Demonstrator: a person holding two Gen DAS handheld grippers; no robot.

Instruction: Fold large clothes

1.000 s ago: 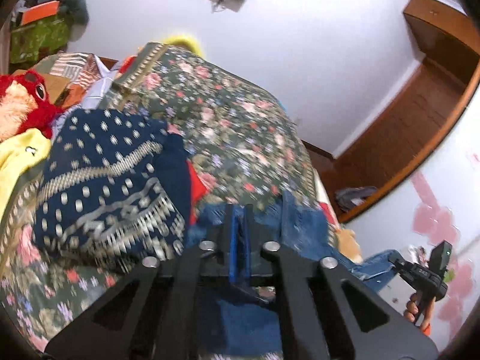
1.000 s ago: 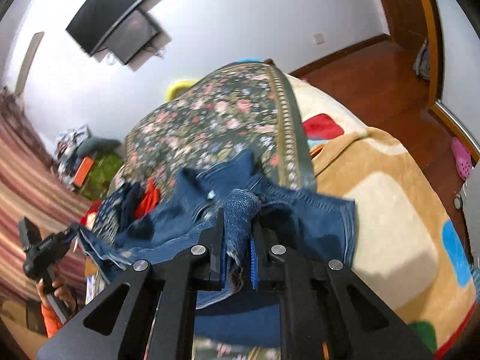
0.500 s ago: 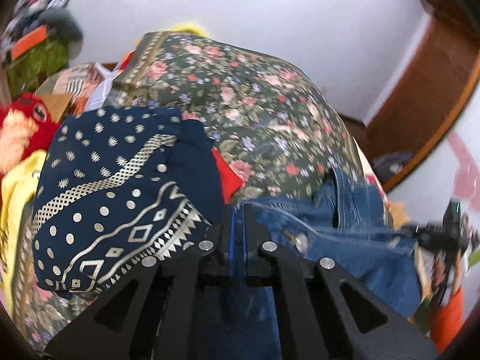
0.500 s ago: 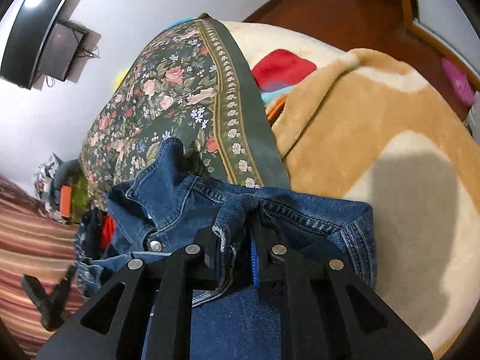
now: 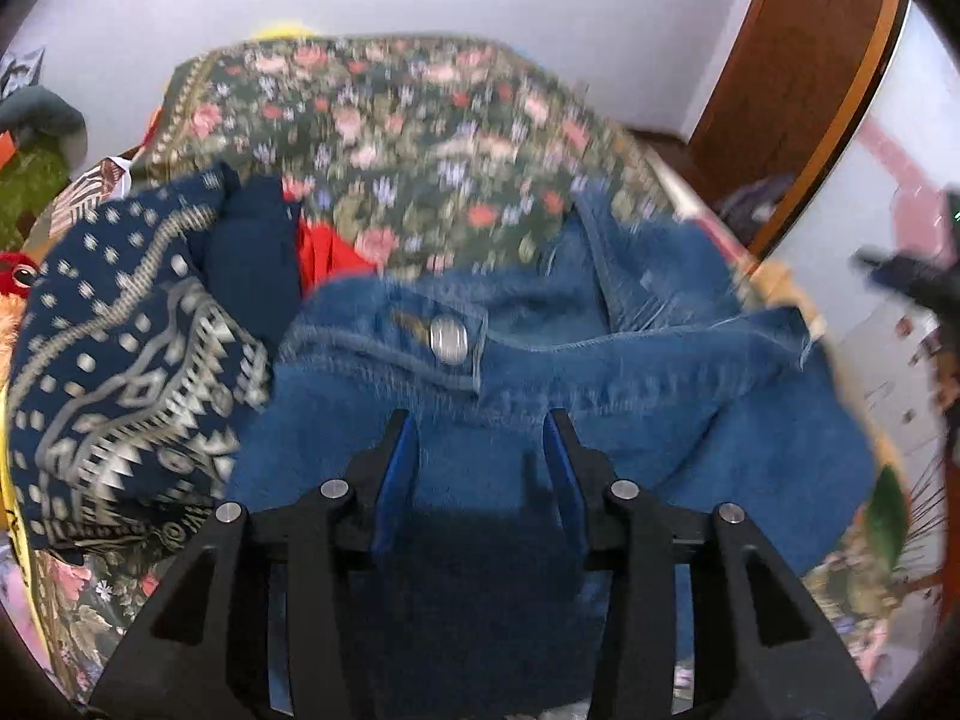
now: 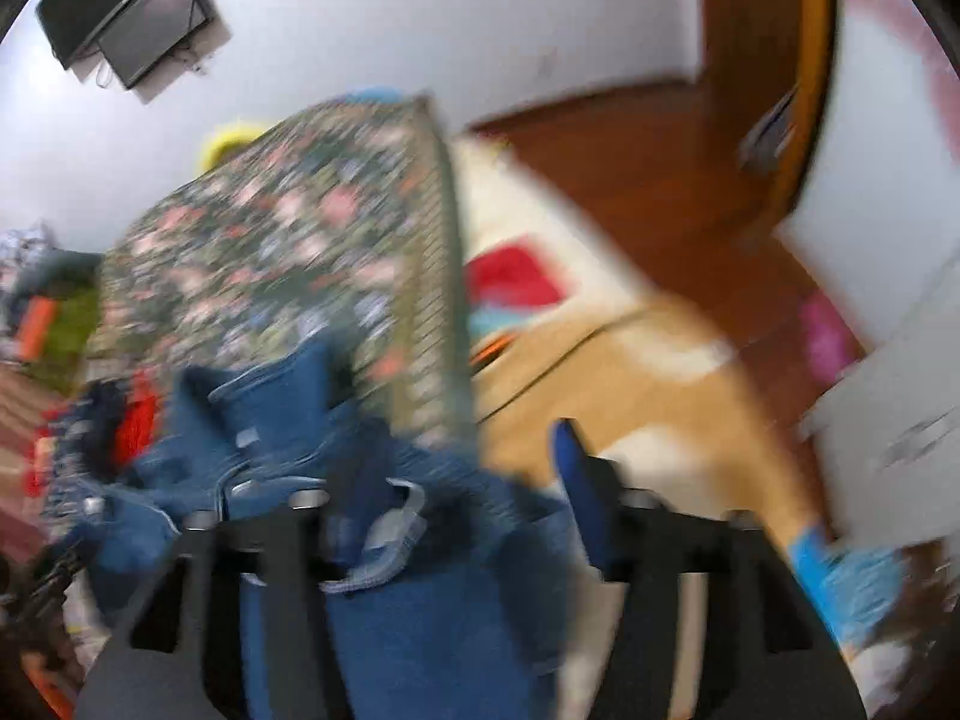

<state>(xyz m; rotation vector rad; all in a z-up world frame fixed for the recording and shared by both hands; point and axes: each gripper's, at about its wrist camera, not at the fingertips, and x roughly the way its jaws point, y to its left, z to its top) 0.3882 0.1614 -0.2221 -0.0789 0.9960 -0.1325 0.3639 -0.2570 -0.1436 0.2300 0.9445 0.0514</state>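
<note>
Blue jeans lie folded on the floral bedspread, waistband and metal button facing up. My left gripper is open just above the denim, jaws apart, holding nothing. In the blurred right wrist view the jeans lie bunched at lower left. My right gripper is open, its right blue pad clear of the cloth and its left finger hidden behind the denim.
A folded navy patterned garment with a red cloth beside it lies left of the jeans. A tan and cream blanket covers the bed's right side. A red plush toy sits far left. Wooden floor lies beyond.
Both grippers were shut on the jeans; now both have opened and let go. The jeans have dropped onto the bed beside the navy garment. The right view has swung and blurred.
</note>
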